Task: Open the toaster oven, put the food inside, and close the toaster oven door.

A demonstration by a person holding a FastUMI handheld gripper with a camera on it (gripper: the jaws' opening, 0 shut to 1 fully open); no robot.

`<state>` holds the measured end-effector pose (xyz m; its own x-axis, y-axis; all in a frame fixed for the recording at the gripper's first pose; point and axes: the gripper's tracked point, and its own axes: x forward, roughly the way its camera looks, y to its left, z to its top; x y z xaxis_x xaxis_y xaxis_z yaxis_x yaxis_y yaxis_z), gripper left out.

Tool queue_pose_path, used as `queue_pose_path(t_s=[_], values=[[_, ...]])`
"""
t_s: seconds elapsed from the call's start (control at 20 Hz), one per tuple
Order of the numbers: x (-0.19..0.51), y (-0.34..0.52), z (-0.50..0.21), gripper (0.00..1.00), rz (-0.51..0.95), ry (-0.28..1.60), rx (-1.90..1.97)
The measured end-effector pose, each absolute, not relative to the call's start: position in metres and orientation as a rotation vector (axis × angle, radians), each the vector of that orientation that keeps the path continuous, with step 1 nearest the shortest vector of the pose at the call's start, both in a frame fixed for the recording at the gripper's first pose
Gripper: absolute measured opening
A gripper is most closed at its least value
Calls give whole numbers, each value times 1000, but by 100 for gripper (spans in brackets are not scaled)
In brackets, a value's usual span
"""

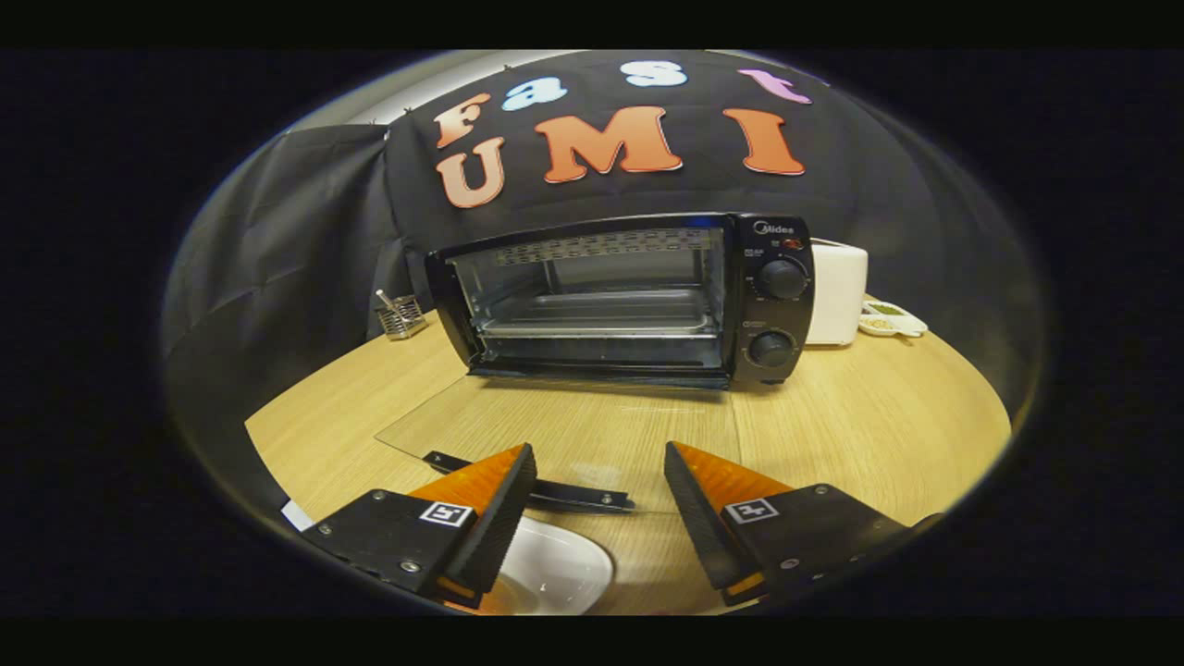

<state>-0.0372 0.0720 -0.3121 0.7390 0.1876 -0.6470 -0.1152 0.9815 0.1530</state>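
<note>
**A:** Biggest risk from here? The glass door [555, 435] of the toaster oven [620, 301] is dropped flat, its handle [546, 488] just ahead of the fingers. It could easily get clipped.

**B:** Agreed. The gripper [599, 499] is spread wide, nothing pinched or touched. A white dish [555, 573] is seen below the fingers; food can't be made out.

Warm overhead light, table [879, 416] bright, backdrop dim. Glare on glass door [555, 421] ahead of fingers [504, 504]. Heavy fisheye bend at edges, centre sharp, no blur.
</note>
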Motion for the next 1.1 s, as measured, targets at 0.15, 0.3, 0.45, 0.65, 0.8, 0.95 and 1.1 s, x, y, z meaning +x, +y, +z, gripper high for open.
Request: queue_pose_path(t_s=[0.15, 0.3, 0.45, 0.65, 0.8, 0.95, 1.1], values=[[-48, 77, -298, 91, 203, 697, 87], [-66, 85, -286, 93, 259, 682, 91], [-89, 98, -283, 93, 328, 695, 100], [-118, 112, -280, 93, 403, 712, 99], [-139, 119, -281, 93, 442, 736, 130], [-149, 118, -281, 94, 453, 743, 119], [-159, 116, -286, 93, 452, 760, 141]])
